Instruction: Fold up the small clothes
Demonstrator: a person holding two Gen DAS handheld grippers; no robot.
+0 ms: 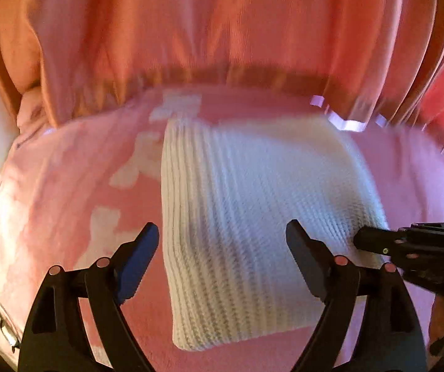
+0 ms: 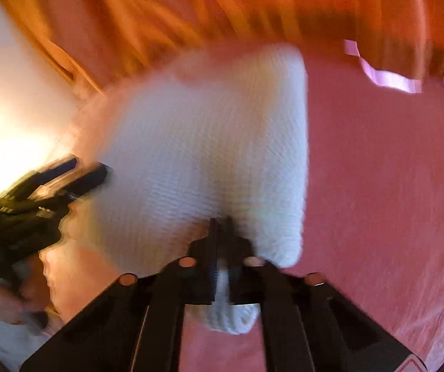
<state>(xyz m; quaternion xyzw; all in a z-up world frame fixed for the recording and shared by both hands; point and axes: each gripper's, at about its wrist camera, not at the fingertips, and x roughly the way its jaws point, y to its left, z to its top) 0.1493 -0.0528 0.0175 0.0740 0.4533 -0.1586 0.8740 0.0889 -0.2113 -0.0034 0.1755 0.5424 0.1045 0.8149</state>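
A small white knitted garment [image 1: 253, 217] lies folded on a pink blanket [image 1: 66, 186]. My left gripper [image 1: 222, 241] is open and empty, its two fingers spread over the garment's near left part. My right gripper [image 2: 220, 226] is shut on the garment's near edge [image 2: 206, 161], with knit bunched between the fingers. In the left wrist view the right gripper [image 1: 364, 243] shows at the garment's right edge. In the right wrist view the left gripper [image 2: 79, 173] shows at the garment's left side. The right wrist view is blurred.
Orange-pink curtains [image 1: 222, 31] hang behind the bed, down to the blanket's far edge. The pink blanket [image 2: 377, 186] spreads right of the garment. A bright white wall [image 2: 20, 77] is at the left. Small pale purple ribbon pieces [image 1: 346, 124] lie by the curtain hem.
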